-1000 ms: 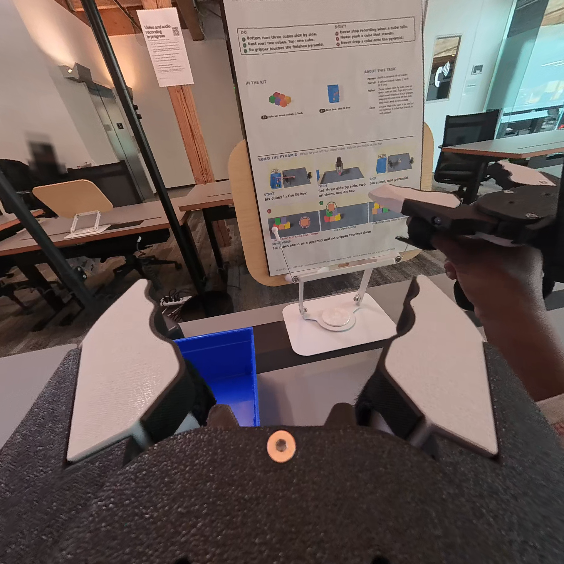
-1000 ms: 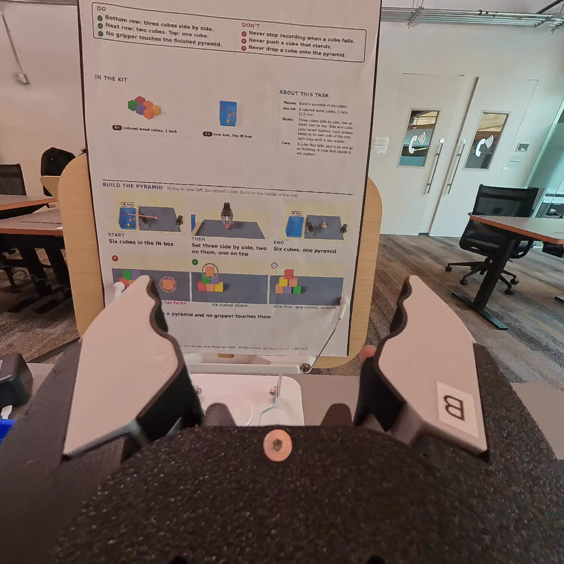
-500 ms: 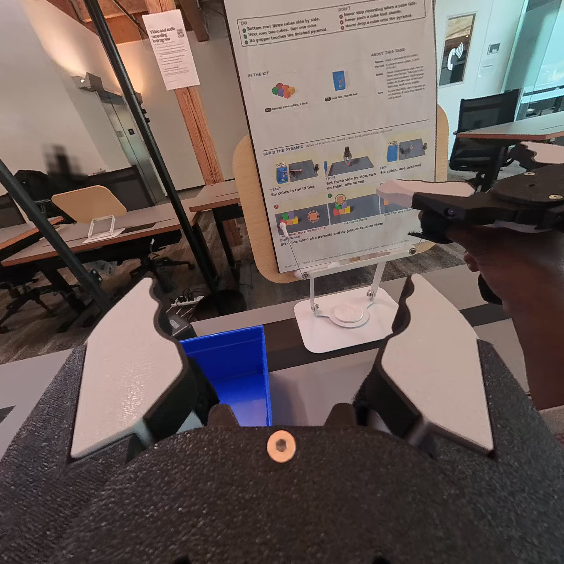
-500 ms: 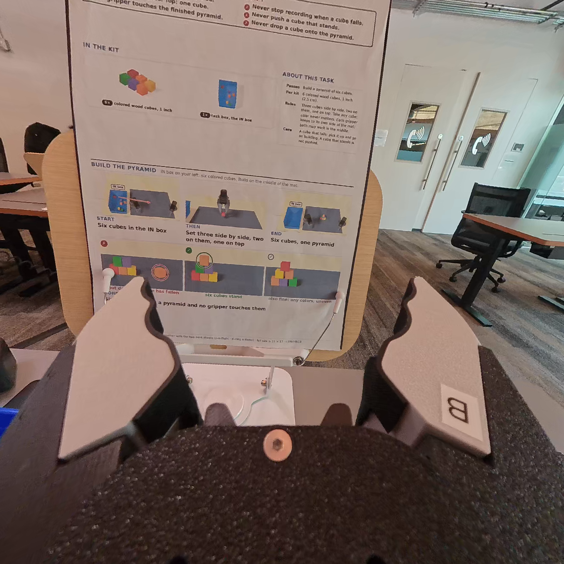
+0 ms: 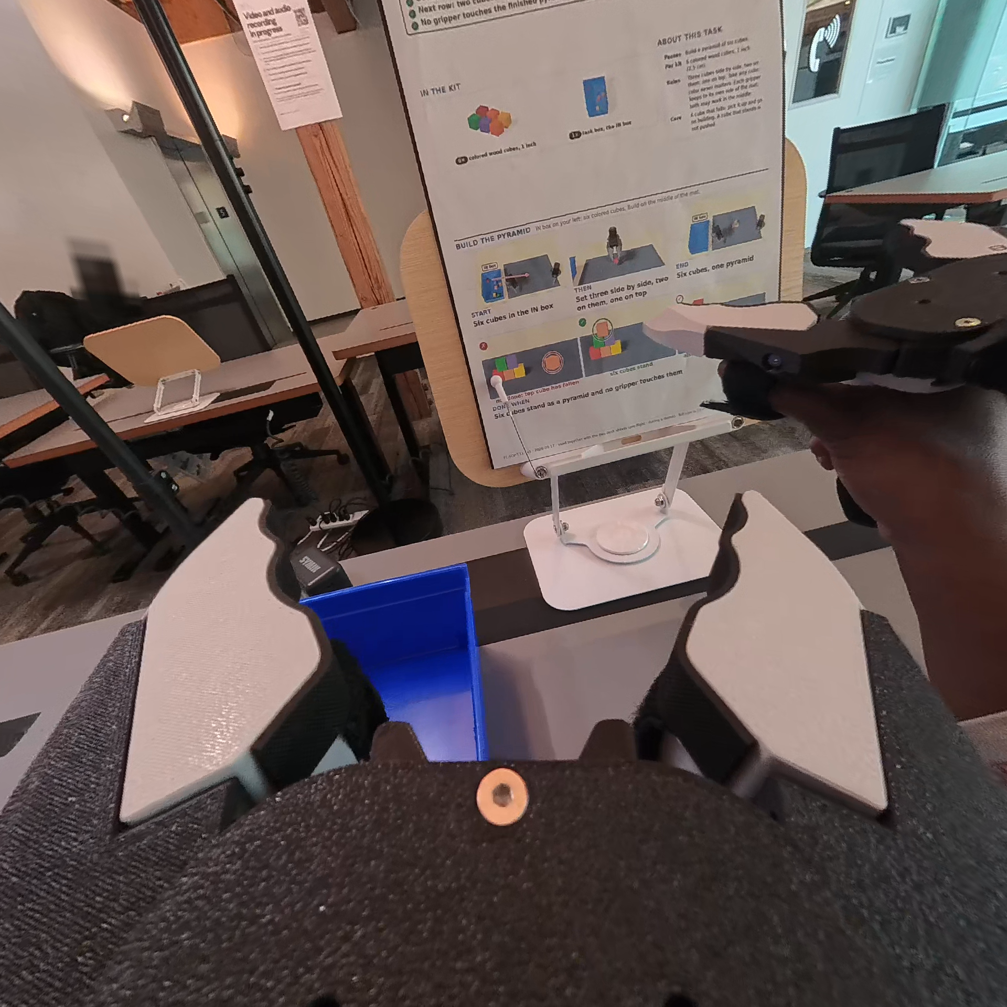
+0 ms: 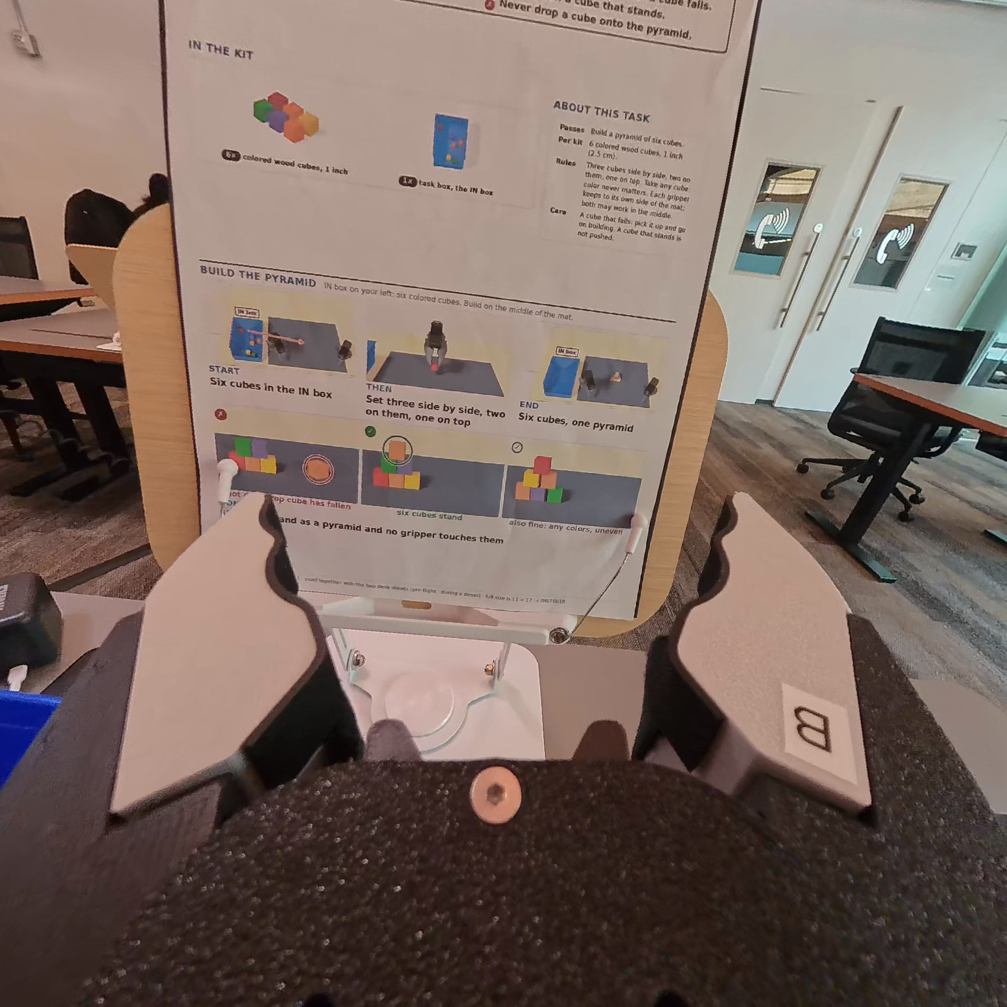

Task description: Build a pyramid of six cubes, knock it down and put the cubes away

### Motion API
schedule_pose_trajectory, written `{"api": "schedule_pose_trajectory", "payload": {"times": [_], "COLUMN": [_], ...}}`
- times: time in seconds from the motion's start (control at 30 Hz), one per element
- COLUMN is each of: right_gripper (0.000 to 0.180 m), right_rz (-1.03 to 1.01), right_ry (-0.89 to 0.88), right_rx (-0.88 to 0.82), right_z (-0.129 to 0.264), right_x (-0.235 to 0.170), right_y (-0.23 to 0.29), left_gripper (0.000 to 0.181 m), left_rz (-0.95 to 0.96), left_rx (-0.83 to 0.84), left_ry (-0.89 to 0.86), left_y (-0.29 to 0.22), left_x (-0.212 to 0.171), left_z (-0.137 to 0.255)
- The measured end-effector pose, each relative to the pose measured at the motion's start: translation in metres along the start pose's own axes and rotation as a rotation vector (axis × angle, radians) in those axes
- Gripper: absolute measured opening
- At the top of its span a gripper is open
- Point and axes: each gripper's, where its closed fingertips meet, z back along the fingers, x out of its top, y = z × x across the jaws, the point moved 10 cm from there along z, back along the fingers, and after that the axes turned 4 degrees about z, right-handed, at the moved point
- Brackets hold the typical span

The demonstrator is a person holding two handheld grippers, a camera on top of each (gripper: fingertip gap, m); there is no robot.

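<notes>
Left gripper (image 5: 501, 588) fingers spread wide and empty above blue box (image 5: 414, 621), right gripper (image 6: 496, 588) fingers likewise released, facing instruction sheet (image 6: 436, 272) on white stand (image 6: 463, 697)

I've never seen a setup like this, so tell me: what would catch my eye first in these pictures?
Most striking is the big instruction sheet standing upright on a white stand at the far edge of the table, straight ahead in both views. Next, the bright blue box sits just ahead of the left gripper, whose pale fingers are spread wide with nothing between them. The right gripper is just as open, and it also shows at the right of the left view, held up in a hand.
</notes>
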Motion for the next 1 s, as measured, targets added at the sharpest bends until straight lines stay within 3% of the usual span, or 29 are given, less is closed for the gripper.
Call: {"api": "schedule_pose_trajectory", "payload": {"times": [1.0], "right_gripper": [0.139], "right_rz": [0.023], "right_ry": [-0.009], "right_rx": [0.004], "right_z": [-0.0005], "right_x": [-0.0028], "right_y": [-0.0084], "left_gripper": [0.146], "left_rz": [-0.008], "left_rx": [0.001], "left_ry": [0.014], "left_y": [-0.0019], "left_x": [0.0005], "left_z": [0.0011]}}
